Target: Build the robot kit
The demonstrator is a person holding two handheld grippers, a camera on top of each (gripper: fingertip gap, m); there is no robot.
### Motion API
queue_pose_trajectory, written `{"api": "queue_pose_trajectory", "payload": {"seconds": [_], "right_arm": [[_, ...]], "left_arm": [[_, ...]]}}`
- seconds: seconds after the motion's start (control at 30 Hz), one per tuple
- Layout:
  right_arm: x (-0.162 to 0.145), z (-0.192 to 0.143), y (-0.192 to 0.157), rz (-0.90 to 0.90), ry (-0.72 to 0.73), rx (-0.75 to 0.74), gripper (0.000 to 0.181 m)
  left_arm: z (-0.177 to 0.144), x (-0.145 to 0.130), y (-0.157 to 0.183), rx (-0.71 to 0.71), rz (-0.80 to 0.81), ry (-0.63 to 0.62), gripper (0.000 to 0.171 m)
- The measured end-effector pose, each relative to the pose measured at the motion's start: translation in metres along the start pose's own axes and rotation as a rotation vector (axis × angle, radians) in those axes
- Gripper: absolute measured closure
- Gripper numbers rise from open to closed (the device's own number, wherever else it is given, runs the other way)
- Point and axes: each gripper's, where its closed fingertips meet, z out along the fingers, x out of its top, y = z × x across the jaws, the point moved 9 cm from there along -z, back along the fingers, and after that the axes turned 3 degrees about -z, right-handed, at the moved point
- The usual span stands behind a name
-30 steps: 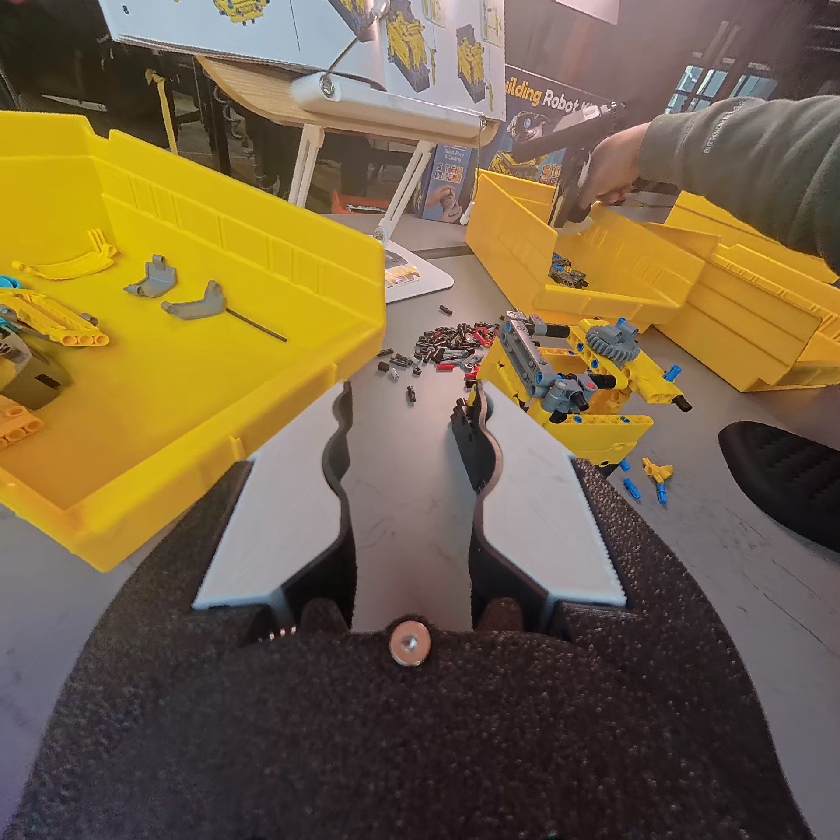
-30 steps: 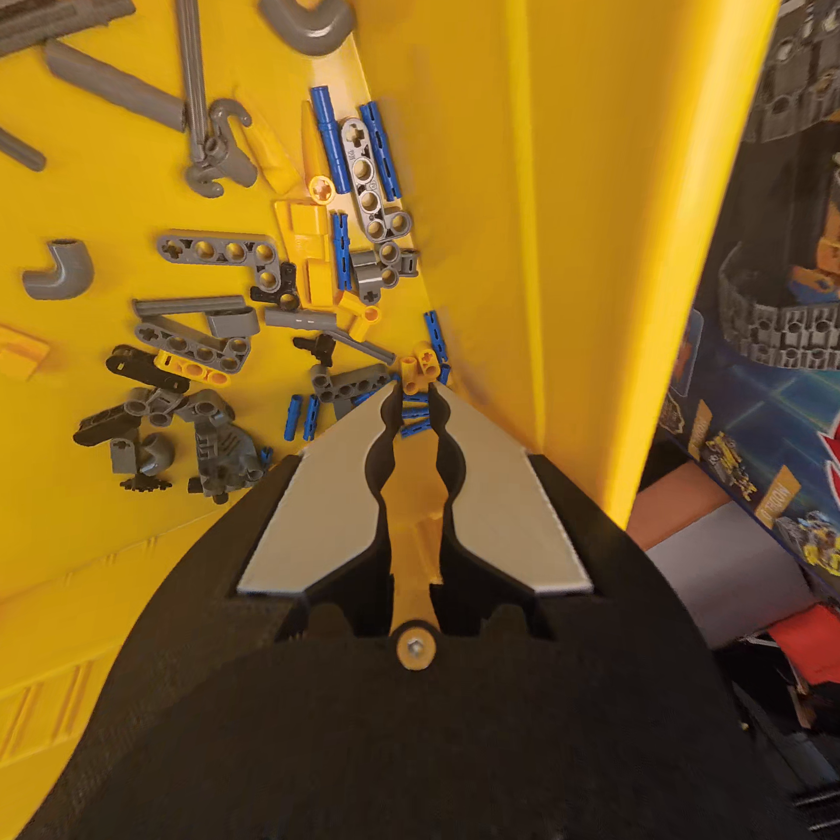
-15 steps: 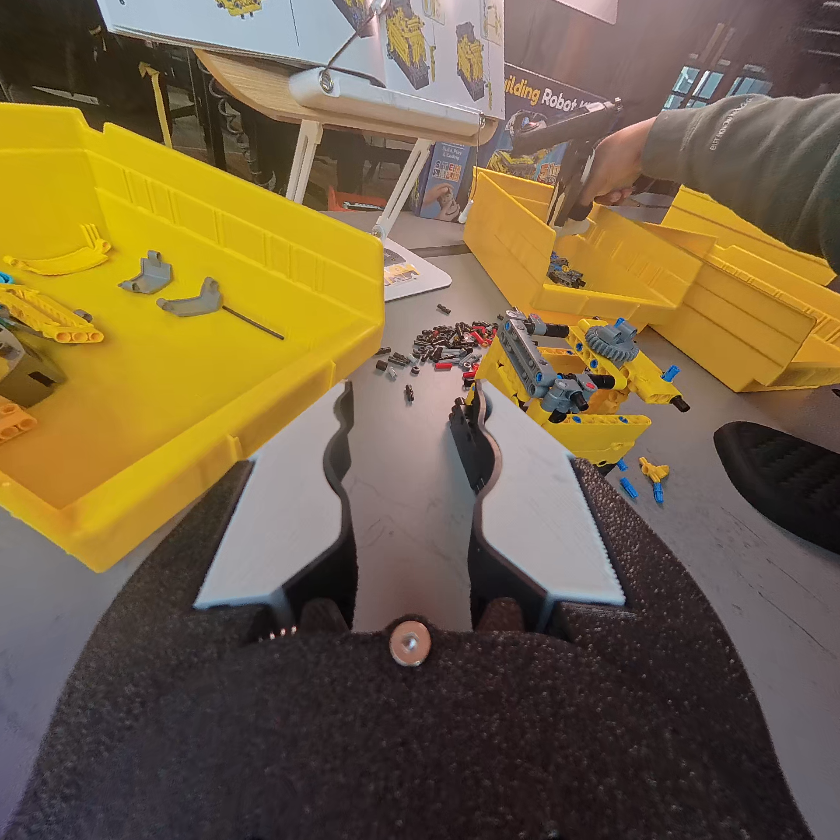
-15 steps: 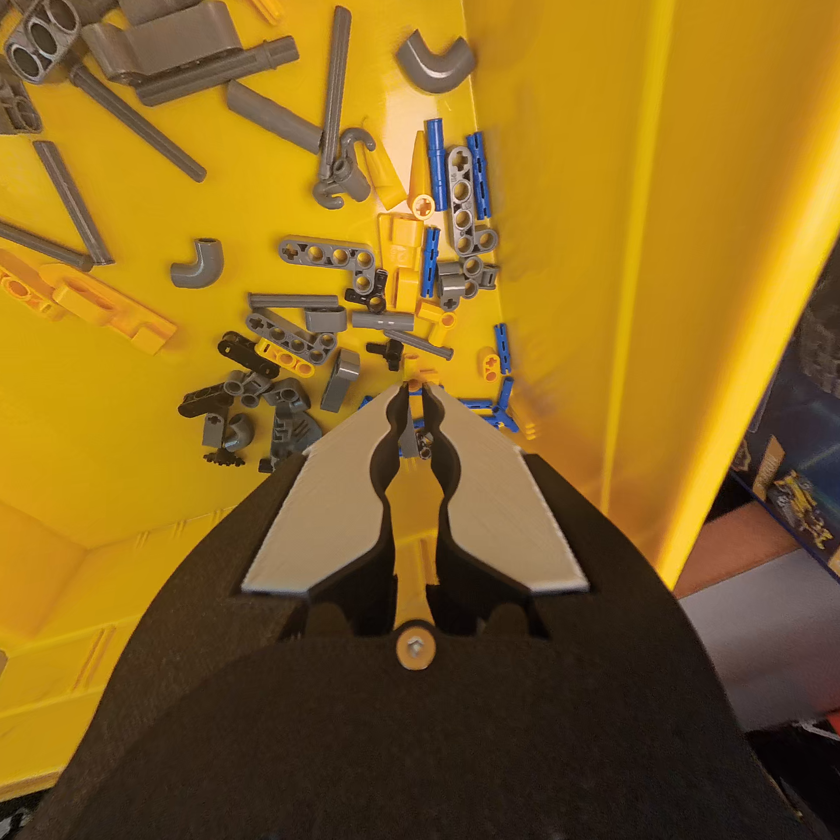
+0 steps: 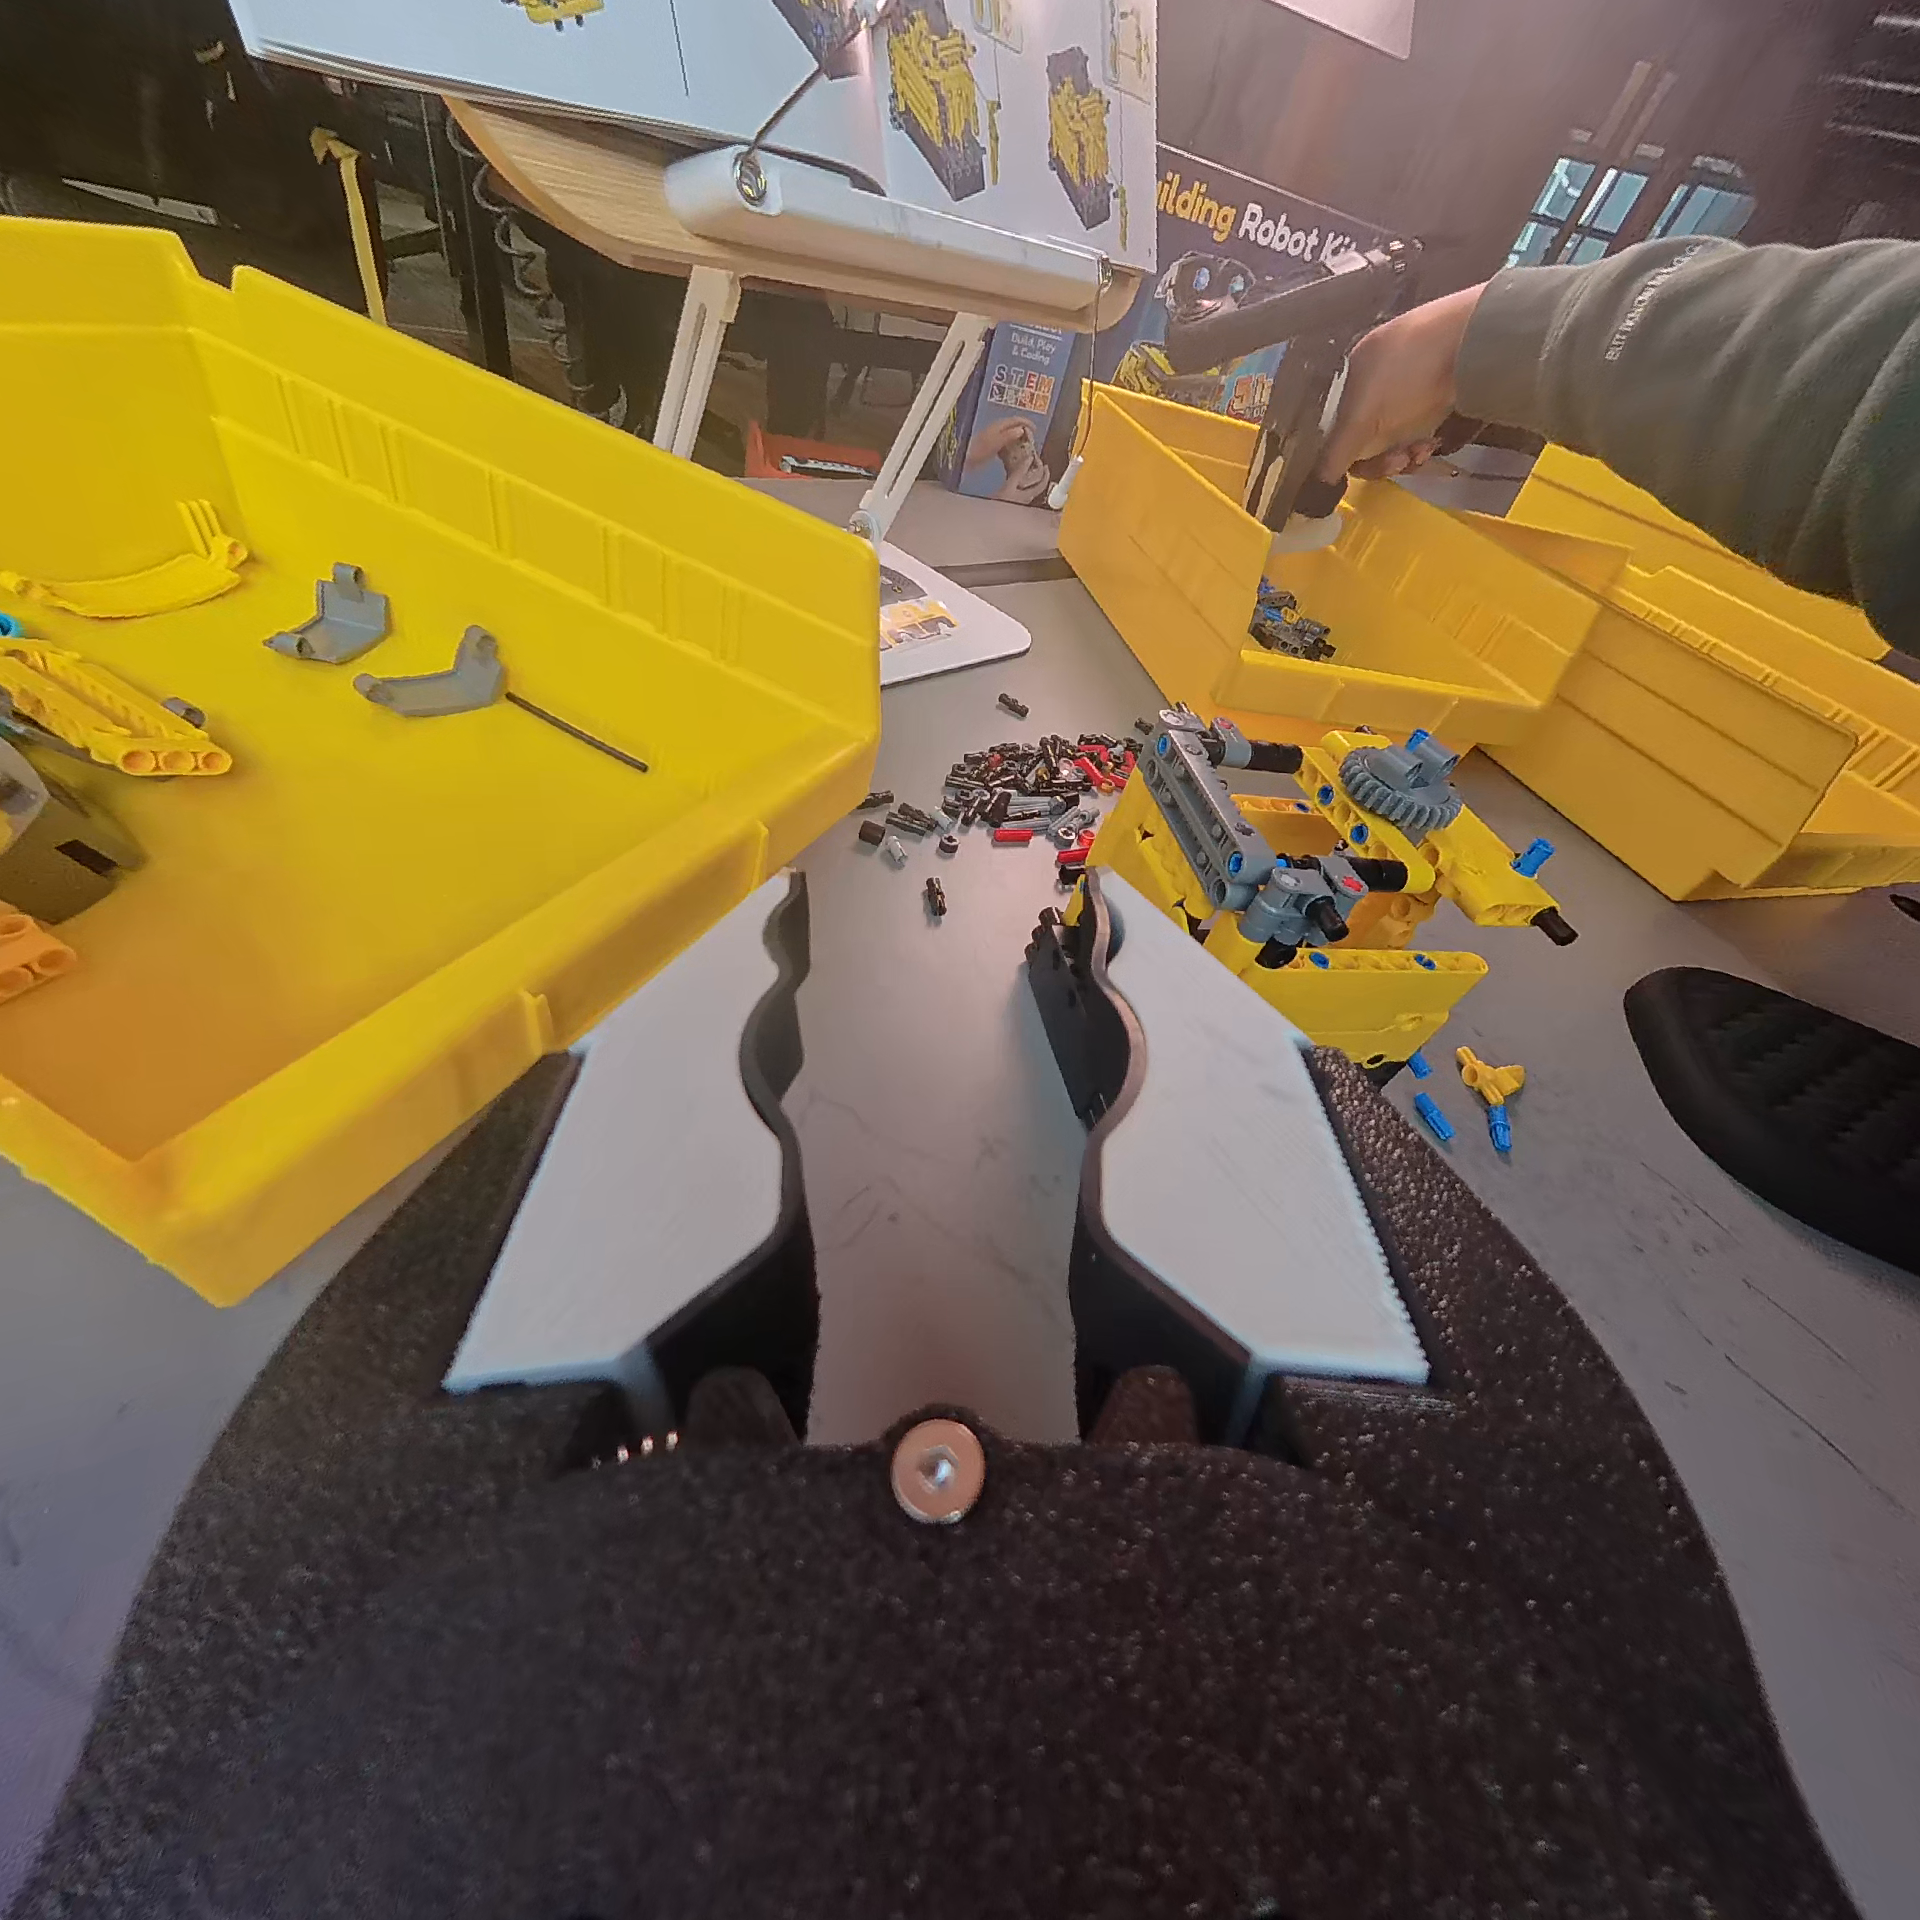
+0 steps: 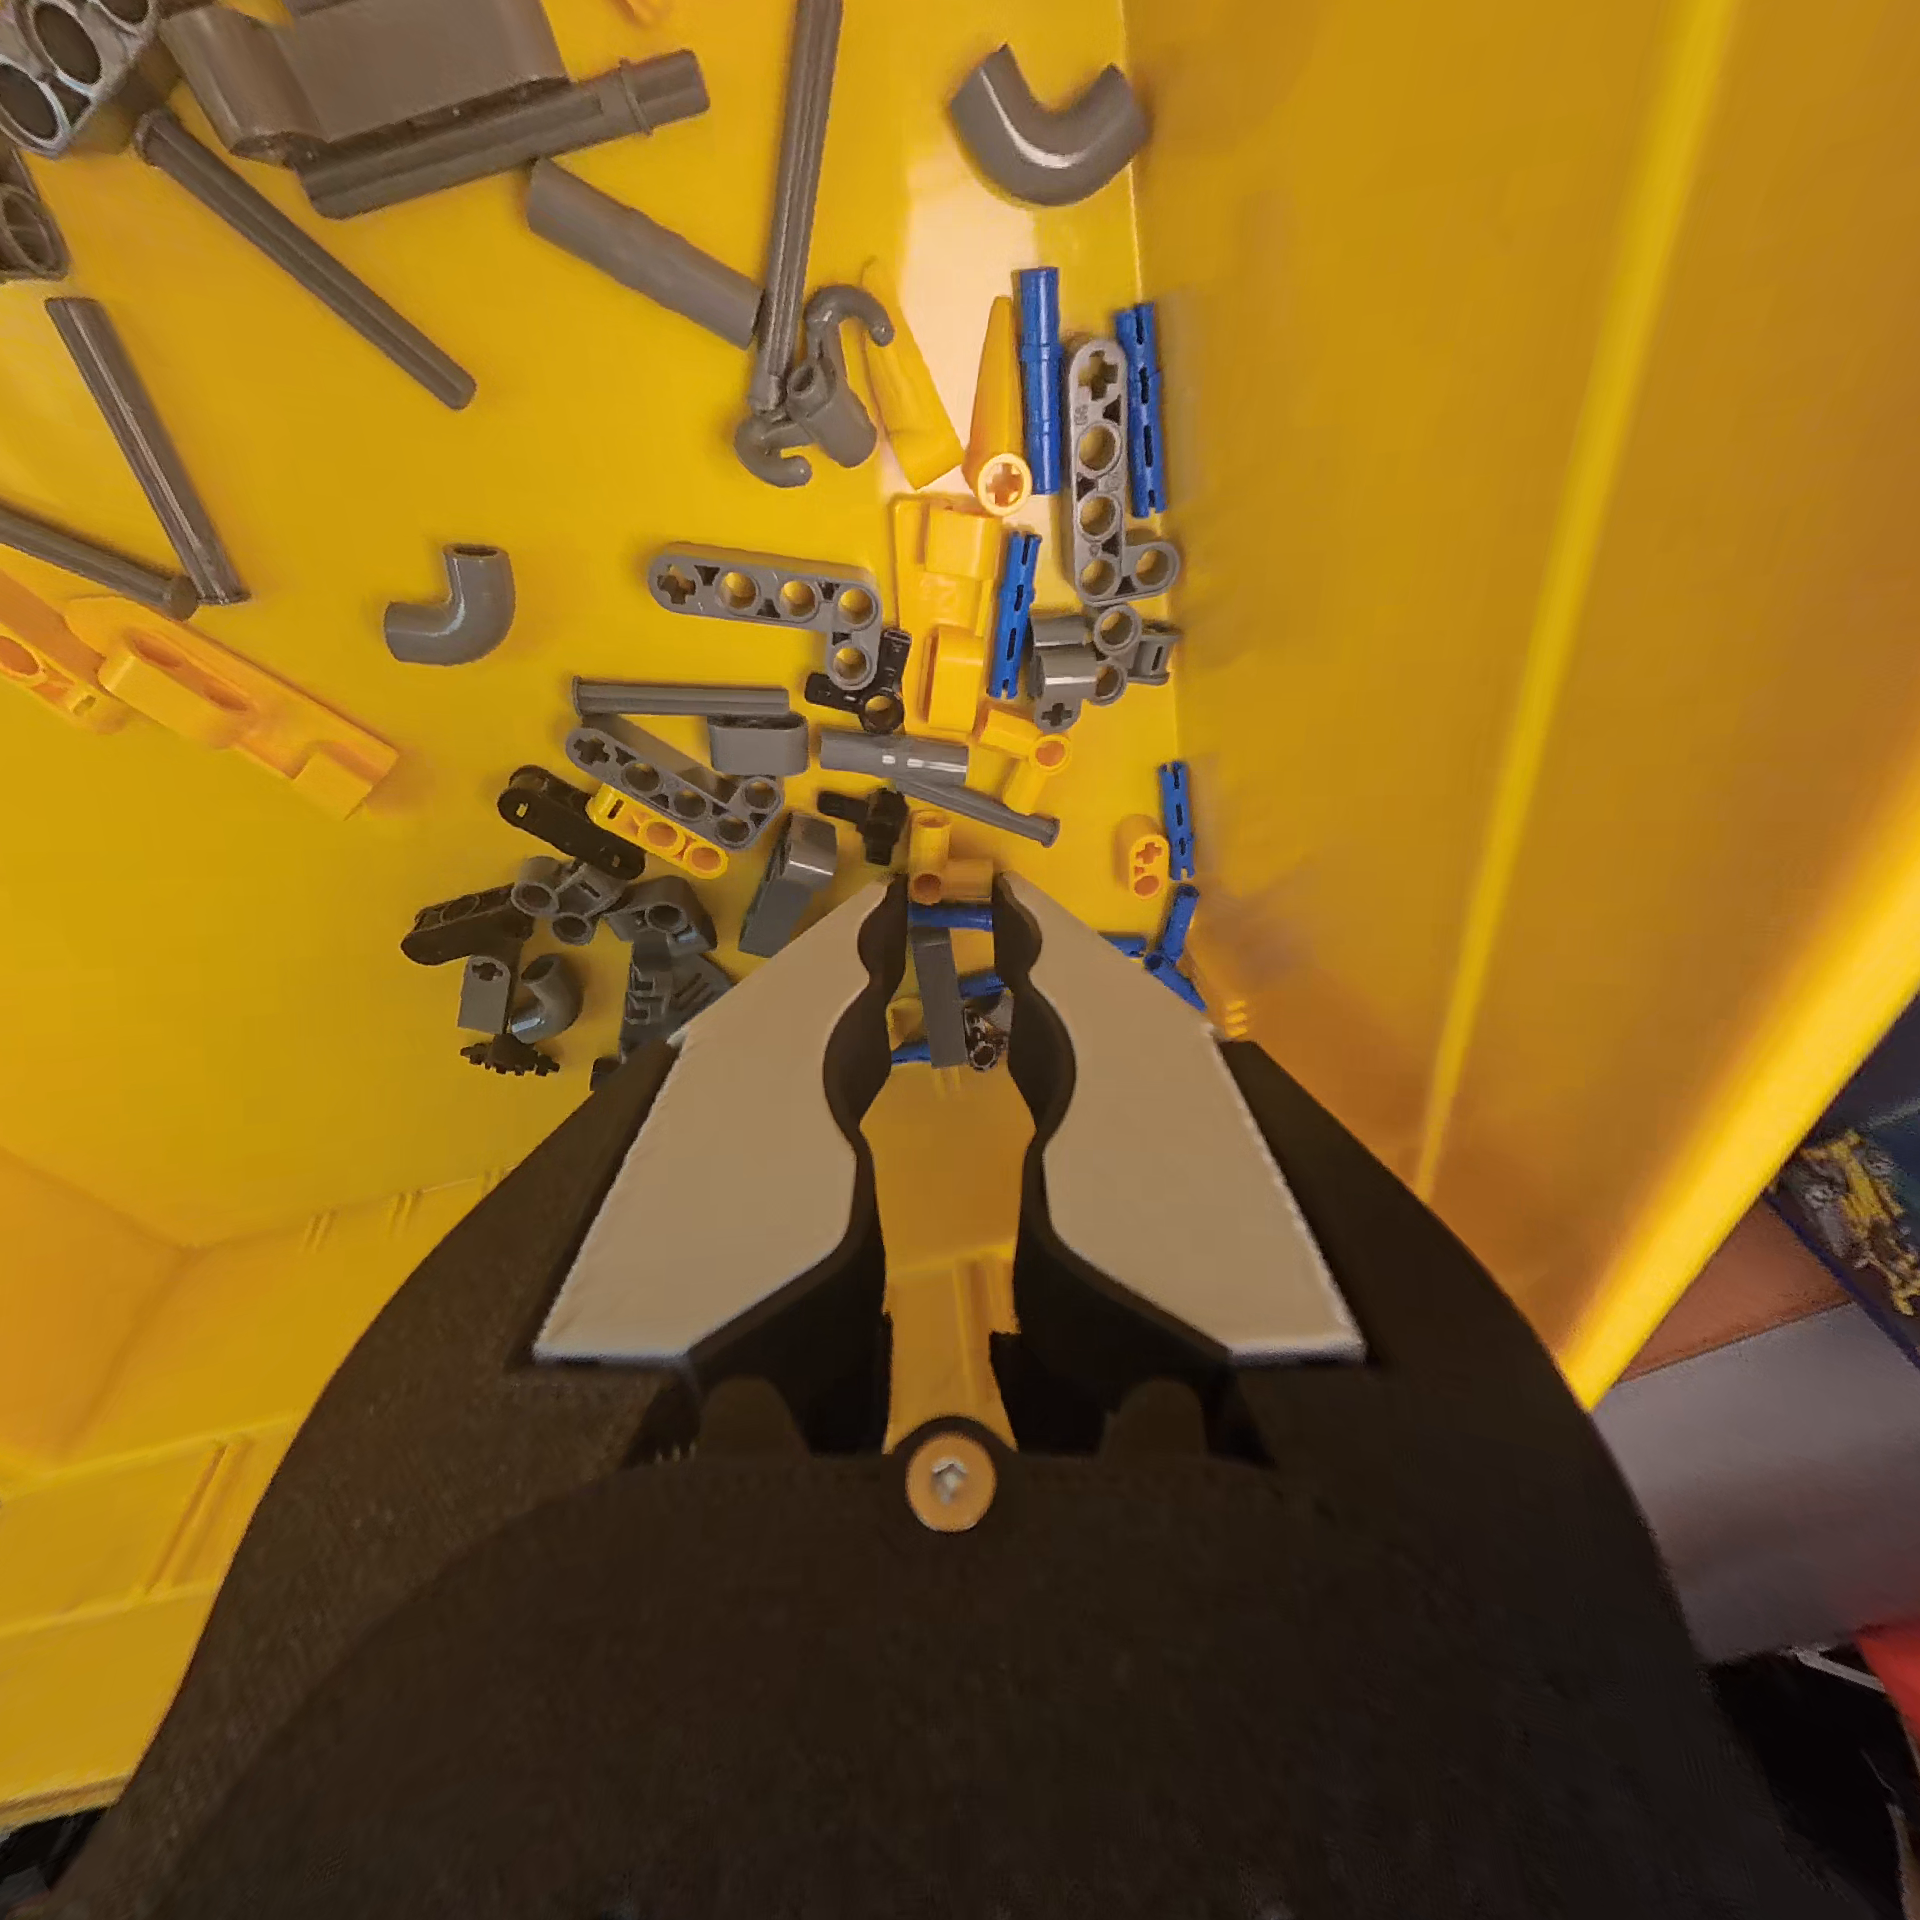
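My left gripper (image 5: 935,904) is open and empty, low over the grey table (image 5: 935,1091). It is between a yellow bin (image 5: 540,966) on its left and a partly built yellow and grey model (image 5: 1320,862) on its right. My right gripper (image 6: 948,885) is inside another yellow bin (image 6: 1351,623), near its side wall, with the jaws a narrow gap apart. A small yellow connector (image 6: 940,862) lies just at its tips. A grey piece (image 6: 940,997) and blue pins (image 6: 951,920) lie on the bin floor between the fingers. The right gripper also shows in the left wrist view (image 5: 1288,488), held by a hand.
Loose black and red pins (image 5: 1029,779) lie on the table ahead of the left gripper. Blue pins and a yellow connector (image 5: 1475,1091) lie by the model. A stand with instruction sheets (image 5: 883,208) is behind. More yellow bins (image 5: 1714,727) and a black pad (image 5: 1787,1101) are at the right. Left tips to right tips: about 55 cm. The yellow connector (image 5: 1475,1091) is about 20 cm from my left fingertips.
The right gripper has pulled back from the bin floor, so more loose parts show, and its jaws stand slightly wider. The left gripper has hardly moved.
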Motion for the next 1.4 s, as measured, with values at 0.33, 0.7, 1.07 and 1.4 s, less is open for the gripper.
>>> {"api": "queue_pose_trajectory", "payload": {"seconds": [0.33, 0.7, 1.07, 1.4], "right_arm": [[-0.008, -0.027, -0.011, -0.078, 0.074, -0.044, 0.167], [-0.017, -0.142, -0.2, -0.438, 0.611, -0.098, 0.166], [-0.026, -0.066, -0.366, -0.608, 0.571, 0.127, 0.166], [-0.023, -0.033, -0.387, -0.619, 0.545, 0.125, 0.164]], "left_arm": [[-0.001, 0.0, 0.0, -0.002, -0.001, 0.004, 0.12], [-0.003, 0.003, 0.009, 0.009, 0.055, 0.023, 0.119], [-0.008, 0.008, 0.018, 0.003, 0.097, 0.044, 0.119], [-0.009, 0.01, 0.021, -0.002, 0.112, 0.051, 0.119]]}}
